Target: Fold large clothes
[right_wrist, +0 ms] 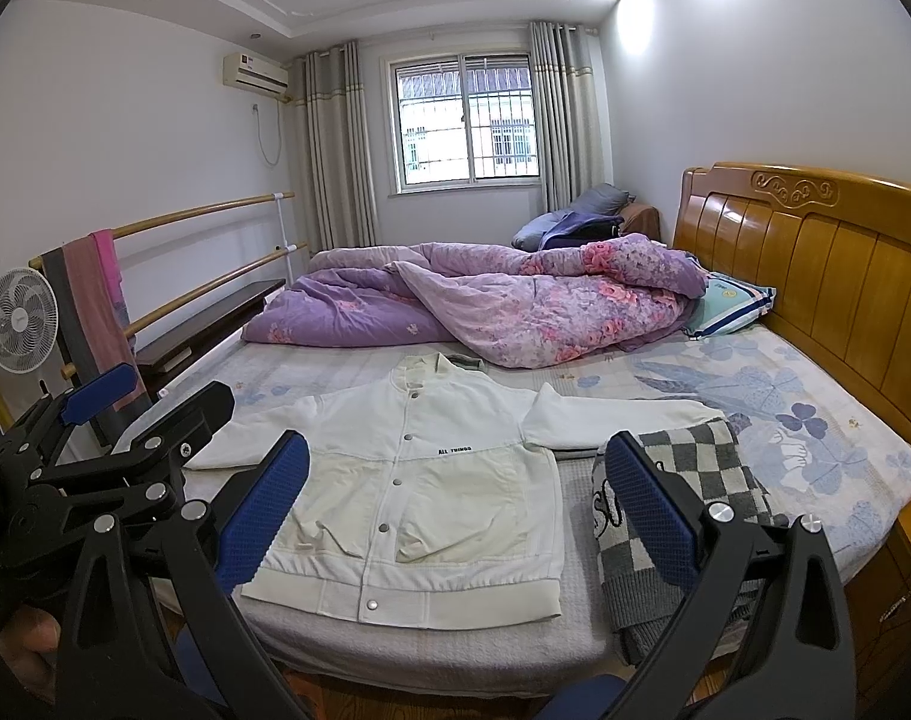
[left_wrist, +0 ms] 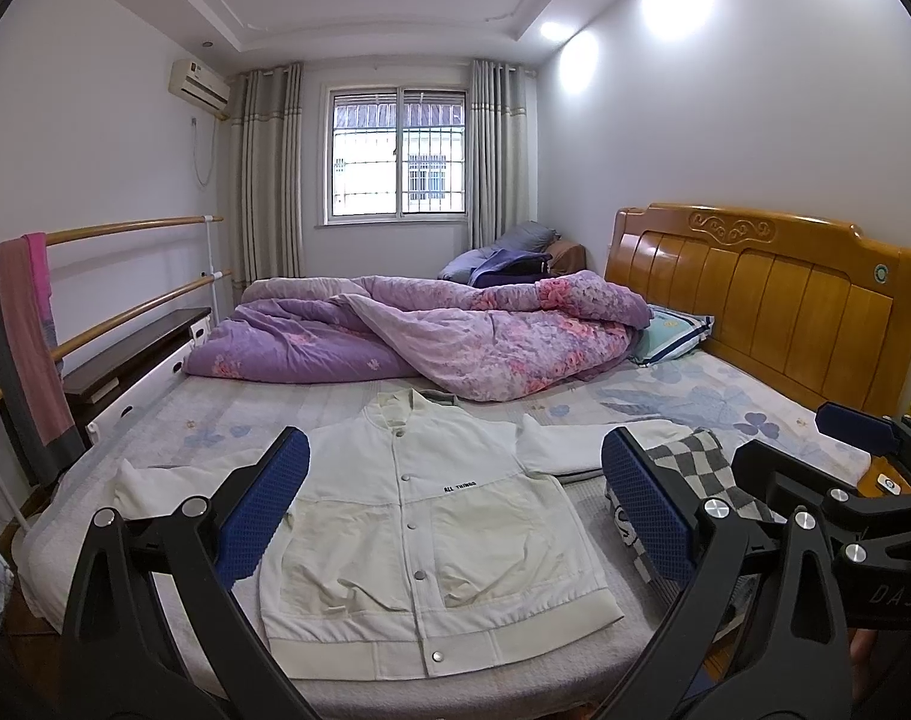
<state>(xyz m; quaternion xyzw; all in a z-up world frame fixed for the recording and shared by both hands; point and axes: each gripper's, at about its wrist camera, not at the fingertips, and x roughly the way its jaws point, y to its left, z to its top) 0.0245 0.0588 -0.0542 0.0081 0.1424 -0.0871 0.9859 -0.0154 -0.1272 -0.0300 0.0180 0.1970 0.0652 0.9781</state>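
Left gripper (left_wrist: 455, 510) and right gripper (right_wrist: 458, 510) hovering agape, gripping nothing, near white snap-button cotton jacket (right_wrist: 419, 480). Grey-white checkered knit garment (right_wrist: 689, 480) lying just right; a loose pinch risks snagging both.

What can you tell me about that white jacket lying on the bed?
The white jacket lies flat and face up on the bed, buttoned shut with metal snaps, collar toward the purple quilt. Both sleeves are spread sideways. It looks like woven cotton with ribbed hem, slightly creased, with small black lettering on the chest. Its right-hand sleeve touches a checkered garment. Neither gripper touches it.
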